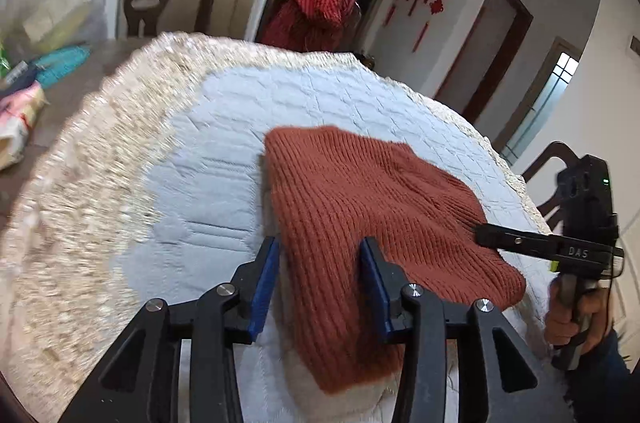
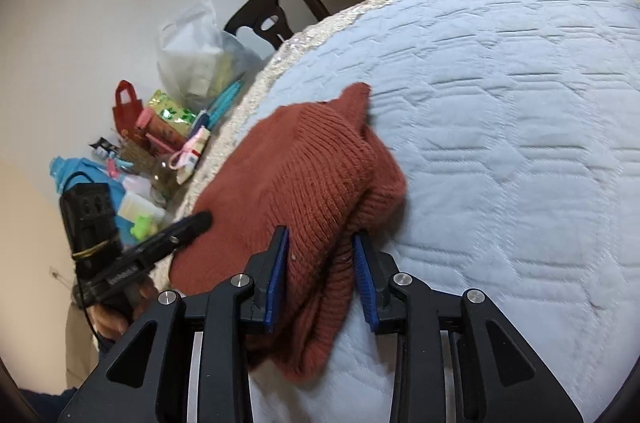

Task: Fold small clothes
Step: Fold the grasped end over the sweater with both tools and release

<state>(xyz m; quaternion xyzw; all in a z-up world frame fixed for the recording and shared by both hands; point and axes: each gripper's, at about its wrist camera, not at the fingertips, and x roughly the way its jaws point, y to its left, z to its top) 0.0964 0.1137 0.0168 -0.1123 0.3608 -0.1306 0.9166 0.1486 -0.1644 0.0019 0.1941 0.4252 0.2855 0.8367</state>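
Left wrist: folded rust-red ribbed knit [image 1: 372, 207].

Left gripper [image 1: 320, 255]: blue-padded fingers [image 1: 266, 279] spread apart, straddling cloth, not clamped; seen from the right wrist view [image 2: 196, 221] it reaches in from the near left, fist on the handle. Right gripper [image 2: 320, 251]: fingers [image 2: 278, 275] likewise parted either side of cloth. In left wrist view it enters from the right [image 1: 484, 235], right hand [image 1: 572, 311] wrapped around the grip.
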